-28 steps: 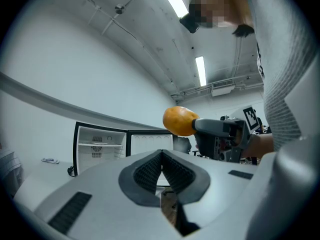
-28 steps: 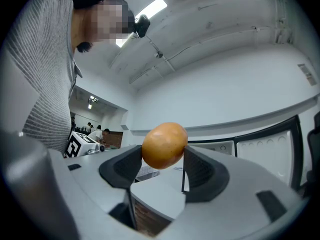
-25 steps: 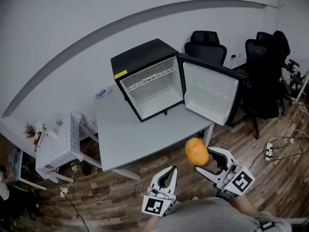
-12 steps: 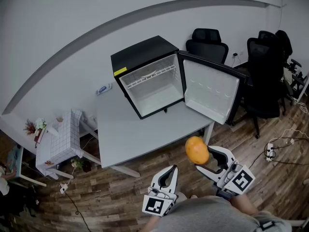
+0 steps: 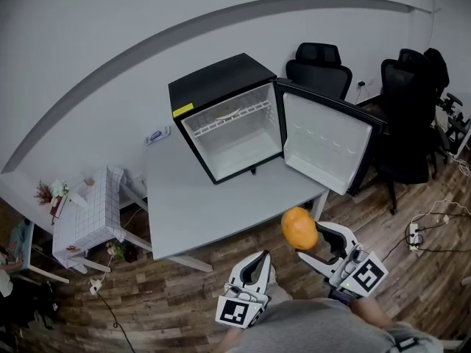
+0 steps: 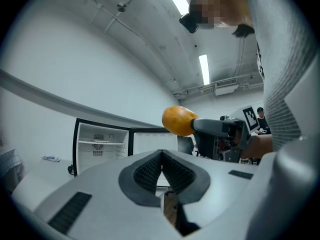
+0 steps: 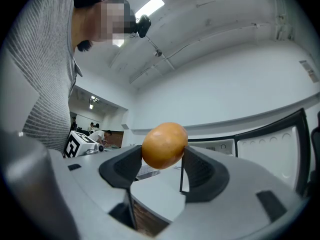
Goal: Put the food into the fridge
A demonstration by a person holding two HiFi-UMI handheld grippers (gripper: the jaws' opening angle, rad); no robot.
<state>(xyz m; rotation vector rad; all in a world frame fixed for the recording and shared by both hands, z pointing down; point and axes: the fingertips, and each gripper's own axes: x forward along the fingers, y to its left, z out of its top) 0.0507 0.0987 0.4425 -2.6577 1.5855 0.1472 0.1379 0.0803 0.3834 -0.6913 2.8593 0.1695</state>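
Off the desk's (image 5: 199, 204) near right corner, the right tongs (image 5: 315, 245) grasp the orange (image 5: 299, 229). Only the right gripper view shows both pads touching it. The left tongs (image 5: 257, 262) are clenched, with nothing between them. Farther back on the desk, the fridge (image 5: 221, 116) stands open. The person's torso (image 5: 316, 329) hides both handles.

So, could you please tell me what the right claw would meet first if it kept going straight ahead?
Probably the open fridge: the right claw, shut on the orange, aims across the table towards it, though depth is unclear.
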